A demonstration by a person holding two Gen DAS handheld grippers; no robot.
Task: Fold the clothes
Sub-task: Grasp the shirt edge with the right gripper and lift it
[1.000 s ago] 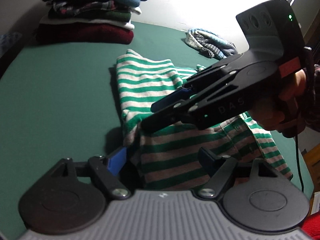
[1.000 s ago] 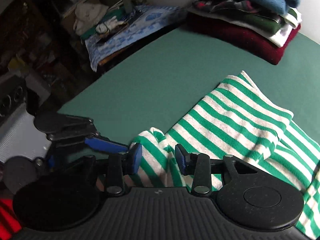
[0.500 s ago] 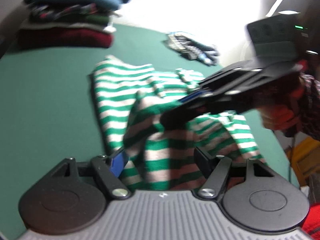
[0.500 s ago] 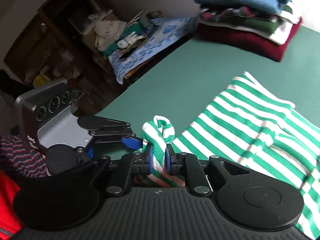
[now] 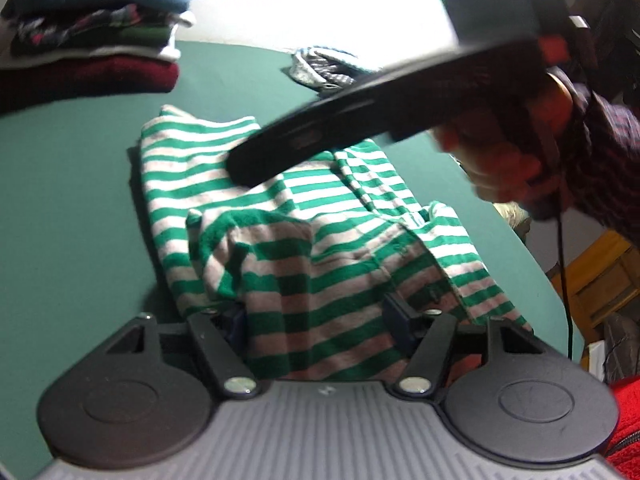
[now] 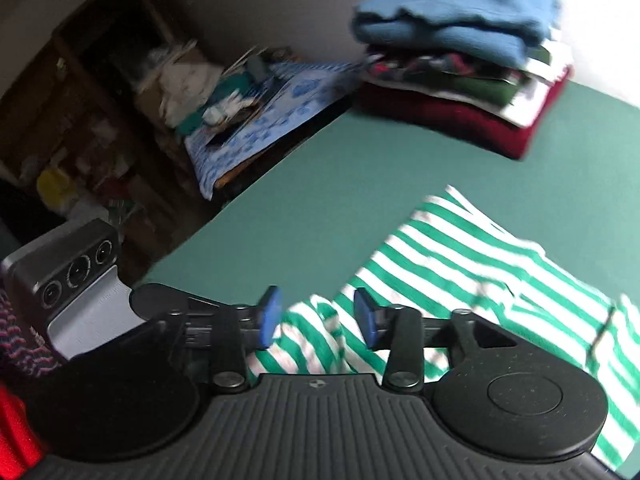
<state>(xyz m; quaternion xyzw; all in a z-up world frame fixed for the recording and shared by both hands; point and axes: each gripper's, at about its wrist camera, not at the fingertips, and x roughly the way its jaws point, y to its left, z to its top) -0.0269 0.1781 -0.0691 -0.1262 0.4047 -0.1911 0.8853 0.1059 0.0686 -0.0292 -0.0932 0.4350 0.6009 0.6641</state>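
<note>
Striped shirt [image 5: 312, 240], green and white, lies rumpled on the near part of the green table [image 5: 68, 208], partly folded. One flap of it is doubled over the body and comes up into the left gripper's view.

Left gripper [image 5: 320, 320]: jaws well apart and have just been closing. A broad fold of shirt fills the gap between them. Cannot tell whether the pads bear on the cloth, since the fabric hides both pad faces.

Right gripper [image 6: 316, 316]: jaws about half open, just been opening. A bunched corner of the shirt stands between the blue pads [image 6: 269, 316] with a visible gap on either side, so it has hold of nothing. In the left view its black fingers hover over the far left part of the shirt.

Risks, as judged from here:
- The freed corner is a soft hump; it may flop open and undo the fold.
- If the left jaws close on this thick bunch, several layers may come up together and drag the whole shirt instead of one flap.
- The two grippers sit close together; a sideways move could knock one into the other.
- The pile of folded clothes [image 6: 464, 48] sits at the far edge, well apart, so there is little risk to it.
</note>
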